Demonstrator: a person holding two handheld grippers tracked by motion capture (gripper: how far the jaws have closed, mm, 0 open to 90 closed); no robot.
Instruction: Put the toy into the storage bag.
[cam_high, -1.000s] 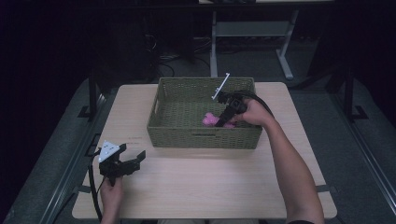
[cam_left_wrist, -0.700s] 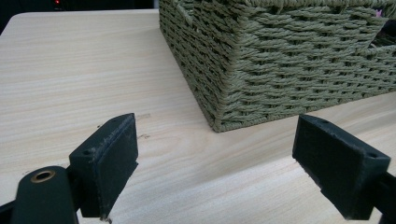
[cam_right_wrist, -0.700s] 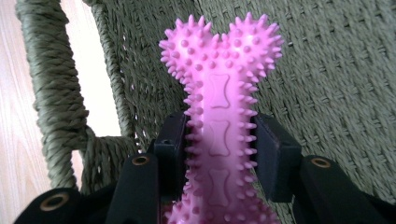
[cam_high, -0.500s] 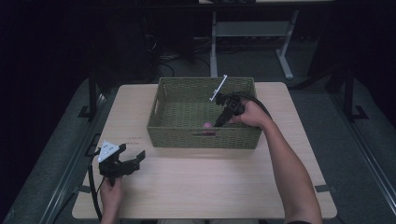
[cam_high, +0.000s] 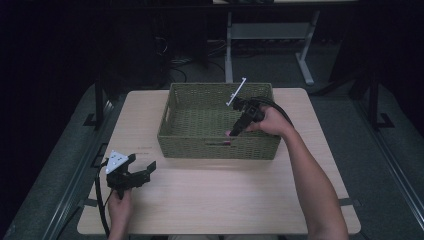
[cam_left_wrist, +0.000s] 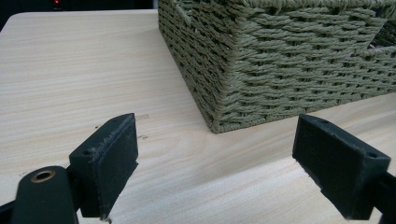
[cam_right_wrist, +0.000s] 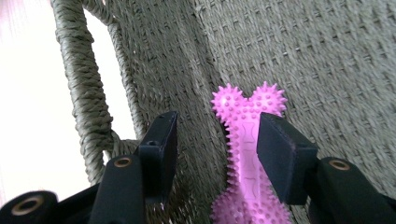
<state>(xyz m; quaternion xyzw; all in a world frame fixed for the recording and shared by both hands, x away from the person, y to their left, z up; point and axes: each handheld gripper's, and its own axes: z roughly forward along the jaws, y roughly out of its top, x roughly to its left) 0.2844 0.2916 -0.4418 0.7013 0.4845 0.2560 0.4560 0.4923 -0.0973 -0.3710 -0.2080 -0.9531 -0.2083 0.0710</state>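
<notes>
The right gripper now reaches lower into the woven basket; its jaws have just been opening, and the pink spiky toy lies between them on the basket floor, apparently released. The left gripper rests wide open on the bench, holding nothing.

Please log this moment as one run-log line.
right gripper: just opened, pink toy between jaws | basket: toy inside | left gripper: open

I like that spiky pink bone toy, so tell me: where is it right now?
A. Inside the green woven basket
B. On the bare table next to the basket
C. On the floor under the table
A: the pink bone toy lies on the woven bottom of the basket, between the open jaws of the right gripper.
</notes>
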